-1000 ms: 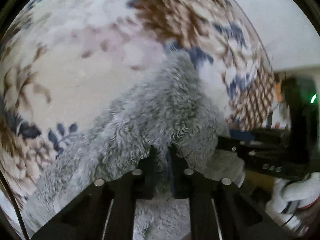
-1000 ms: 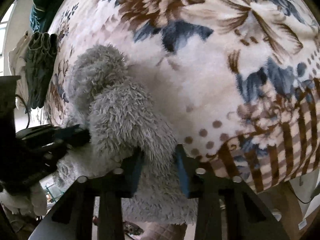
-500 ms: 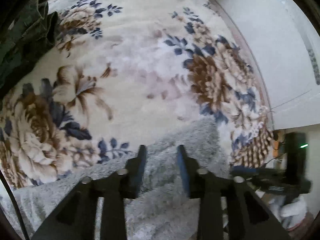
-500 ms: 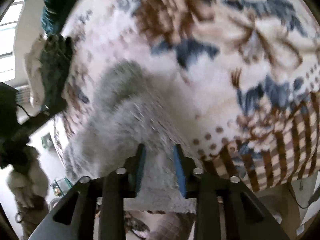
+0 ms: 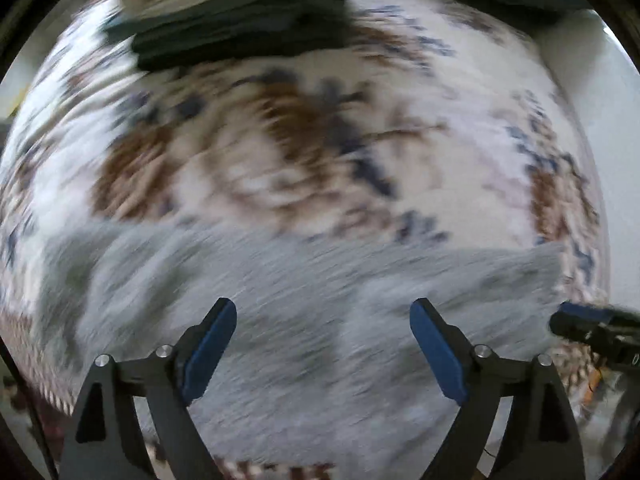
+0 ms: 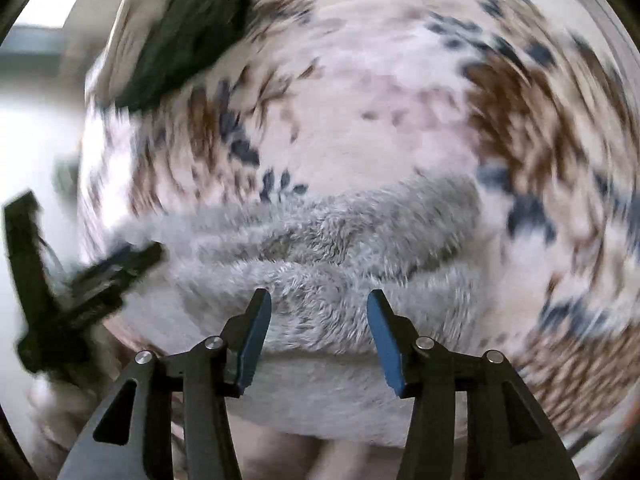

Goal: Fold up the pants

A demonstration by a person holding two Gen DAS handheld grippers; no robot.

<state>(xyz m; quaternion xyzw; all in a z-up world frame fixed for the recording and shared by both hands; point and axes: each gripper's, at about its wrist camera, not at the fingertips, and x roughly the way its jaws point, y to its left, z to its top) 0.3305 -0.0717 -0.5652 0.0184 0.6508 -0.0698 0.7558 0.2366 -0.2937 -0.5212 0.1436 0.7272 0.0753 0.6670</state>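
Pants [image 6: 328, 240] of thick grey fleece lie bunched in soft rolls near the front edge of the flowered blanket [image 6: 400, 128], and we judge them light, limp and plushy, so they will sag and hold no crease unless pressed flat. Both our claws have just been opening with nothing pinched: the left gripper [image 5: 322, 340] is spread wide, the right gripper [image 6: 319, 336] about half apart. We would pinch deep at a hem or waistband edge, one corner each.

Soft daylight, no hard shadows; heavy motion blur, both views; fisheye bending with dark corners; glare upper left, right wrist view.
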